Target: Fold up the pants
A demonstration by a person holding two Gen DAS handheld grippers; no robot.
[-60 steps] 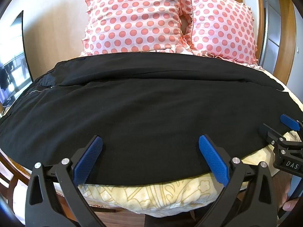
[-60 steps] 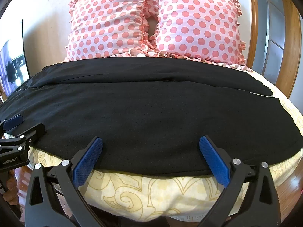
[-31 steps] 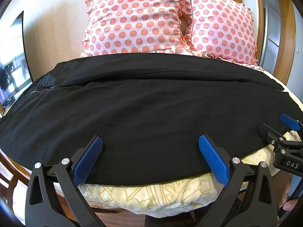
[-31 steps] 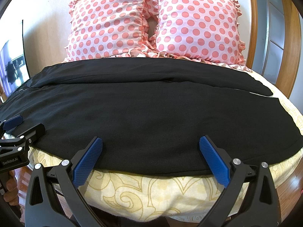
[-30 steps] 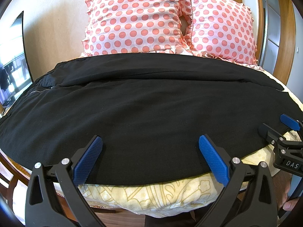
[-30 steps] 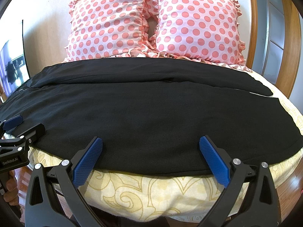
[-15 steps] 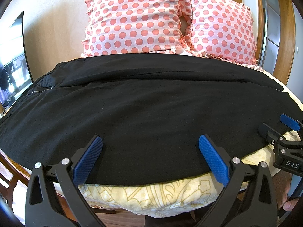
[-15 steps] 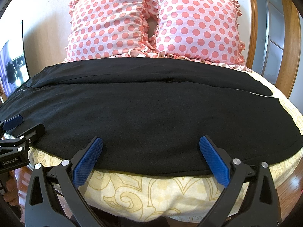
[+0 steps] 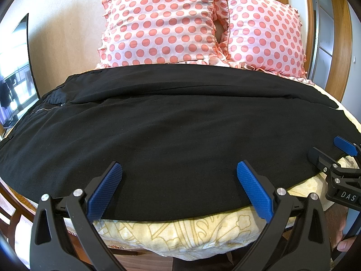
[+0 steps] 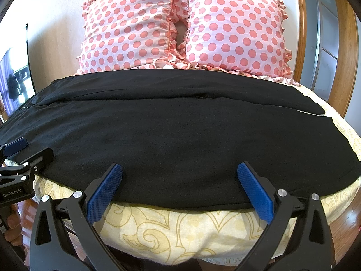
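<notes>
Black pants [image 9: 180, 124] lie spread flat across the bed, waist with a zipper at the left, legs running to the right; they also show in the right wrist view [image 10: 171, 131]. My left gripper [image 9: 178, 187] is open and empty, hovering over the pants' near edge at the left half. My right gripper [image 10: 180, 187] is open and empty over the near edge at the right half. Each gripper shows at the side of the other's view: the right one [image 9: 338, 158], the left one [image 10: 24, 153].
The bed has a yellow patterned cover [image 10: 191, 230] showing below the pants' near edge. Two pink polka-dot pillows [image 9: 162, 22] [image 10: 234, 29] lean on the wall behind. A wooden door frame [image 10: 347, 52] stands at the right. A window [image 9: 13, 74] is at the left.
</notes>
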